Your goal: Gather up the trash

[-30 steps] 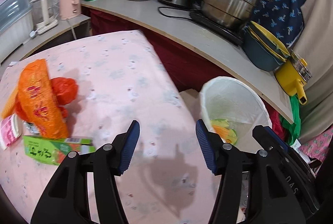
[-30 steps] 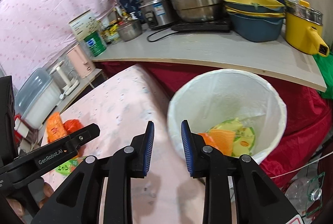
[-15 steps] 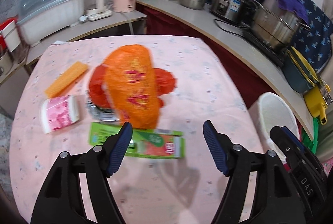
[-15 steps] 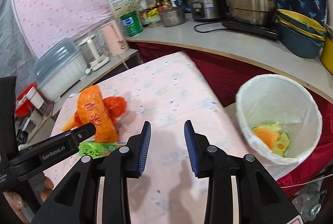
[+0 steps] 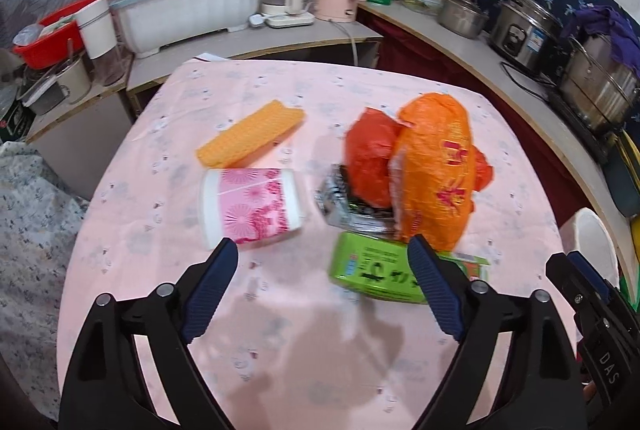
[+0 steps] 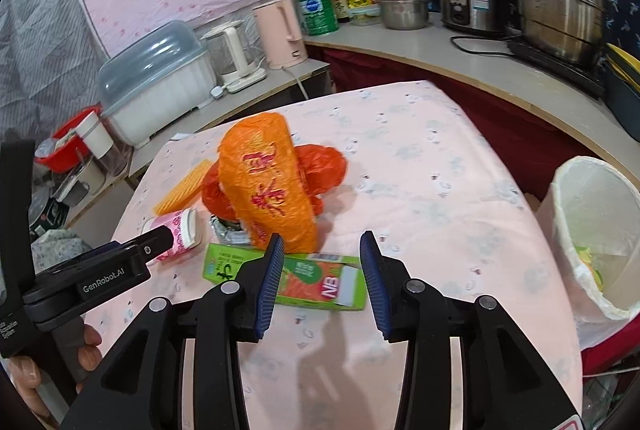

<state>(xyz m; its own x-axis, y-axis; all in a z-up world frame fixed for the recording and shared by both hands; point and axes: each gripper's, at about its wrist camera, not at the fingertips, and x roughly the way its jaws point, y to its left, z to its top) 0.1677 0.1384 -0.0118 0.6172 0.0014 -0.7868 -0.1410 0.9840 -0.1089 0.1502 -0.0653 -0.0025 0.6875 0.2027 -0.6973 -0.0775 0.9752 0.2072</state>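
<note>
Trash lies on the pink worktop (image 5: 280, 350): orange bag (image 5: 434, 170), green carton (image 6: 288, 272), pink cup (image 5: 252, 208). Left gripper (image 5: 320, 288) gapes wide and empty; right gripper (image 6: 320, 280) hovers part-open over the carton

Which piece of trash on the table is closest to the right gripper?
The green carton, lying flat just ahead of the open right gripper. The orange bag and pink cup lie farther away.

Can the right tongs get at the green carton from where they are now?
Probably yes. The right tongs are open and empty, the green carton lies flat just ahead of them, and only the orange bag leans over its far edge.
</note>
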